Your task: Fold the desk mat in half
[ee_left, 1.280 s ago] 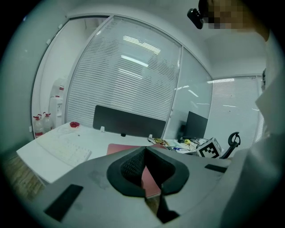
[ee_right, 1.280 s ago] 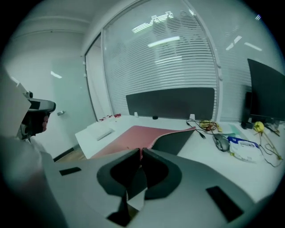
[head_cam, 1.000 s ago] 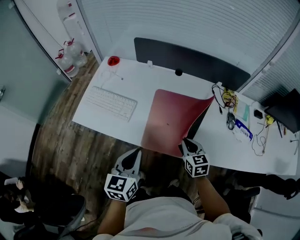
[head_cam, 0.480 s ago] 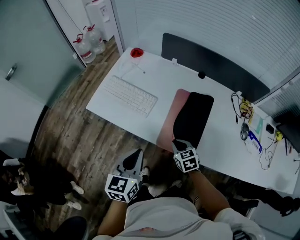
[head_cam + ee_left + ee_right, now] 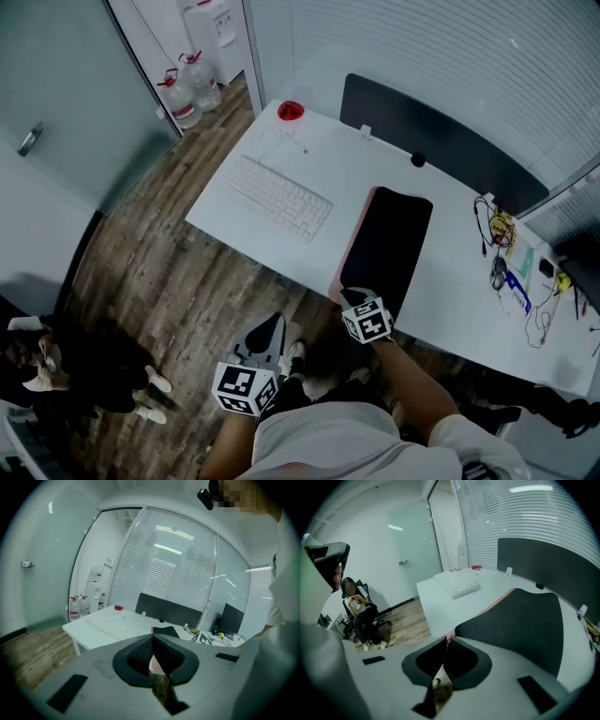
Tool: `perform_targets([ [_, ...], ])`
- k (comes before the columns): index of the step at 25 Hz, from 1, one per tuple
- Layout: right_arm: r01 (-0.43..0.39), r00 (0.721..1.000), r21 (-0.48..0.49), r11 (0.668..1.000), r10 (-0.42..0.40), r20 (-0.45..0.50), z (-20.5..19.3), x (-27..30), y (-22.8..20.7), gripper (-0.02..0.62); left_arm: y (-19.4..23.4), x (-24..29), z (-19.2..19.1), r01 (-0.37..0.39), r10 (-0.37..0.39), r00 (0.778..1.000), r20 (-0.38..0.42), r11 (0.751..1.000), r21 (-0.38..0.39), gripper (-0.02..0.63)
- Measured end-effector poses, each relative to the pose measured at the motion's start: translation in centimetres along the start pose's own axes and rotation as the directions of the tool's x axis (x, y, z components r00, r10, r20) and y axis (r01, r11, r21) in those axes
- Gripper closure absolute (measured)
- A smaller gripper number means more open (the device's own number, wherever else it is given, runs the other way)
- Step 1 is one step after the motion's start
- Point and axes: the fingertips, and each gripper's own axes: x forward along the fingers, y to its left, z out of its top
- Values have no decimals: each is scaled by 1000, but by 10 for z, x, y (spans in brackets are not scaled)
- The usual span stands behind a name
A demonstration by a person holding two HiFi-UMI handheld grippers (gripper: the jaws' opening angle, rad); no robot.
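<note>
Black mat (image 5: 392,244) lay lengthwise away from you; your right tongs (image 5: 447,638) pinched near corner, just loosening; left tongs (image 5: 153,637) clenched, empty.

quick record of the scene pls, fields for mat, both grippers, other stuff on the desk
mat: folded in half, black side up, pink edge showing at left, flat on desk
right gripper: at mat's near corner, jaws closed on its edge
left gripper: off the desk, over floor, jaws together, empty
also on desk: keyboard left of mat, cables at right
</note>
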Motion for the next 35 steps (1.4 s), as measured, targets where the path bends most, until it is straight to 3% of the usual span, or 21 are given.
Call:
perform_targets([
  [6, 10, 1000, 23, 1000, -10, -13, 1, 3, 3, 500, -3, 3, 3, 32, -32, 999, 5, 999, 9, 594],
  [7, 11, 1000, 28, 1000, -10, -3, 4, -2, 4, 467, -5, 5, 4, 40, -40, 999, 6, 999, 11, 594],
  [9, 15, 998, 37, 999, -17, 55, 14, -21, 3, 423, -10, 9, 8, 59, -59, 998, 9, 998, 17, 594],
  [13, 49, 965, 95, 994, -71, 251, 44, -93, -19, 451, -32, 25, 23, 117, -118, 993, 27, 992, 43, 595],
  [17, 124, 894, 177, 976, -187, 407, 59, -180, -57, 502, -69, 44, 39, 182, -187, 981, 46, 979, 87, 594],
  [21, 206, 793, 260, 943, -317, 520, 63, -262, -92, 522, -108, 65, 64, 244, -257, 963, 77, 958, 148, 595],
  [29, 335, 602, 371, 866, -500, 623, 49, -389, -125, 543, -176, 78, 111, 323, -363, 920, 151, 917, 236, 594],
  [32, 370, 556, 401, 838, -546, 626, 41, -421, -132, 543, -197, 80, 120, 347, -393, 905, 163, 903, 253, 595],
  [35, 399, 535, 412, 819, -573, 620, 34, -435, -135, 543, -210, 81, 124, 361, -411, 896, 166, 895, 263, 594],
])
